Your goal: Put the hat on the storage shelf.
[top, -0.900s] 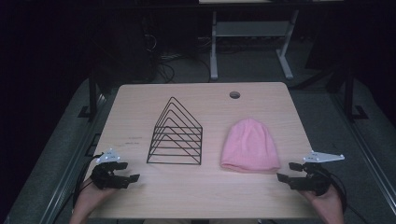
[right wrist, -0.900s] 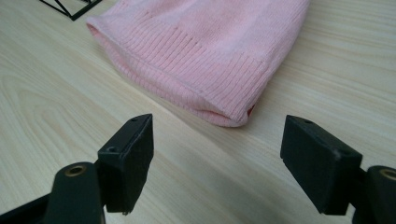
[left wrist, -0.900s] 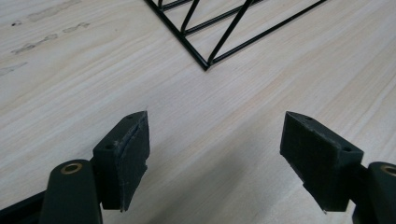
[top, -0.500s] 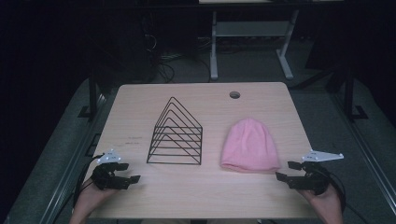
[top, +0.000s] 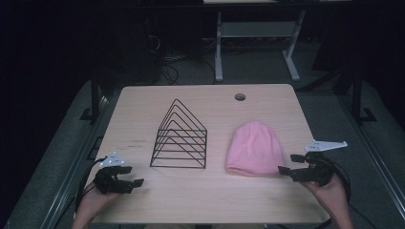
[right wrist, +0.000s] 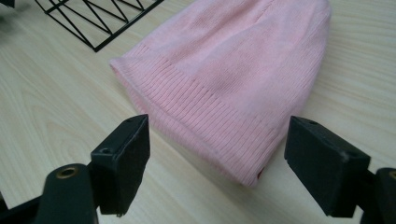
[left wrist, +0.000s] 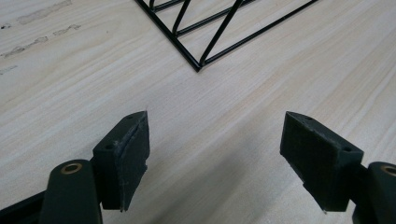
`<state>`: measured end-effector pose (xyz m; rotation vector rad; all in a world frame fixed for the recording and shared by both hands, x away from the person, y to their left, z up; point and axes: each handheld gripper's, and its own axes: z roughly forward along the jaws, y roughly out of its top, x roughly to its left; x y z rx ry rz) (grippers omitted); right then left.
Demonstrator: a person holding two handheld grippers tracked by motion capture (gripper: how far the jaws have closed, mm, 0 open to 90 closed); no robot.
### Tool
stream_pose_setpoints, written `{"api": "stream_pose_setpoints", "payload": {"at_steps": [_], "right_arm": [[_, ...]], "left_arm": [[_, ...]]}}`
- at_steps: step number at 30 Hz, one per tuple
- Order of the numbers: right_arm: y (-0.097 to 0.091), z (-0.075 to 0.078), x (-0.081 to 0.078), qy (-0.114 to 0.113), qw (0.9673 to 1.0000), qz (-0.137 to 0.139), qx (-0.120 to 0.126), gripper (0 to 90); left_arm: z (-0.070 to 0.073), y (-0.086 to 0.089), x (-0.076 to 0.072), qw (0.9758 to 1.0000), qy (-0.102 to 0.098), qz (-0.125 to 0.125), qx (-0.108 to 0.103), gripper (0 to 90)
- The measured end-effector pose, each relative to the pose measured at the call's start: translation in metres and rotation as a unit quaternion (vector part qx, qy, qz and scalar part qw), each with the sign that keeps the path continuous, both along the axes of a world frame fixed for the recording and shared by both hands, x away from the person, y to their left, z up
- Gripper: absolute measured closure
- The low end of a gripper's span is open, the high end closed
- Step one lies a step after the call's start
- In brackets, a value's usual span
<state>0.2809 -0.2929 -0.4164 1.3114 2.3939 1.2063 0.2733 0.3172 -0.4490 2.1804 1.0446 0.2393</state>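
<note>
While both hands have barely stirred since a moment ago, the left gripper (top: pixel 135 182) and right gripper (top: pixel 285 163) rest spread and empty, the pink hat (top: pixel 254 148) lying flat beside the wire rack (top: pixel 180 136), nothing begun

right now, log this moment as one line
left gripper: open, empty, near rack | right gripper: open, empty, beside hat | wire rack: standing mid-table | pink hat: flat on table

One beanie (top: pixel 254 149), one wire rack (top: pixel 180 137)
</note>
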Motion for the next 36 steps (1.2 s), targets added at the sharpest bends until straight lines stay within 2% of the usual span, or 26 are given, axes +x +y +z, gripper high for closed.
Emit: {"api": "stream_pose_setpoints", "payload": {"at_steps": [1, 4, 11, 14, 22, 25, 26, 36], "right_arm": [[0.000, 0.001, 0.003, -0.003, 1.0000, 0.002, -0.003, 21.7], [0.002, 0.002, 0.015, 0.009, 0.9999, 0.005, -0.009, 21.5], [0.006, 0.011, 0.031, 0.018, 0.9998, 0.007, -0.011, 21.0], [0.008, 0.016, 0.037, 0.014, 0.9998, 0.013, -0.003, 20.6], [0.012, 0.025, 0.057, 0.021, 0.9995, 0.017, -0.014, 19.9], [0.012, 0.026, 0.061, 0.017, 0.9996, 0.019, -0.011, 20.0], [0.013, 0.027, 0.063, 0.026, 0.9995, 0.015, -0.013, 19.6], [0.016, 0.032, 0.086, 0.041, 0.9986, 0.019, -0.027, 19.3]], "left_arm": [[0.000, 0.000, 0.000, 1.0000, -0.001, 0.000, 0.001, 24.0], [0.002, 0.001, 0.000, 1.0000, -0.004, -0.001, 0.001, 23.4], [0.001, 0.000, 0.000, 1.0000, -0.005, 0.002, -0.003, 23.2], [0.001, 0.000, 0.000, 1.0000, -0.005, 0.001, -0.002, 23.0], [0.002, -0.001, 0.000, 1.0000, -0.005, 0.001, -0.002, 23.0], [0.001, -0.002, 0.000, 1.0000, -0.002, 0.000, 0.000, 23.0], [0.002, -0.002, 0.000, 1.0000, -0.003, -0.001, 0.000, 23.0], [0.002, -0.002, 0.001, 1.0000, -0.003, -0.003, 0.000, 23.0]]}}
